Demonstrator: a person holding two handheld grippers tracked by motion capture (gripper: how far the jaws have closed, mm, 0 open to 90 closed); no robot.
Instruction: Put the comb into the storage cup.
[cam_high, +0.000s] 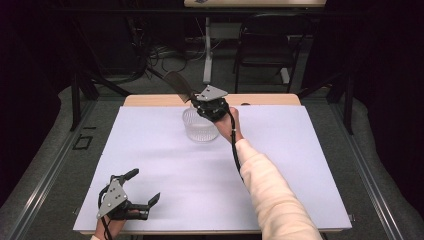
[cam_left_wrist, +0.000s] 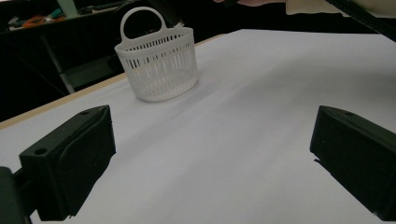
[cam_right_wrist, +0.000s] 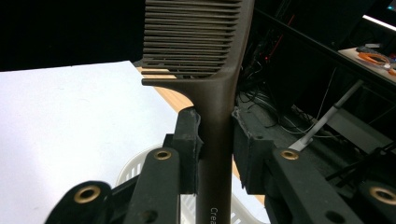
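Note:
A white slatted basket (cam_high: 199, 126) with a loop handle stands on the far middle of the white table sheet; it also appears far off in the left gripper view as the basket (cam_left_wrist: 158, 65). My right gripper (cam_high: 200, 102) hovers just above its rim, shut on the handle of a dark brown comb (cam_right_wrist: 205, 70), whose teeth point up and away toward the comb (cam_high: 178, 85) end at the far edge. The basket rim (cam_right_wrist: 133, 168) lies under those jaws. My left gripper (cam_high: 145, 186) rests near the front left corner, jaws wide open with nothing between its fingers (cam_left_wrist: 70, 163).
The white sheet (cam_high: 150, 155) covers a wooden table (cam_high: 150, 100). A black chair (cam_high: 265, 47) and a white table leg with cables stand beyond the far edge. Dark floor surrounds the table.

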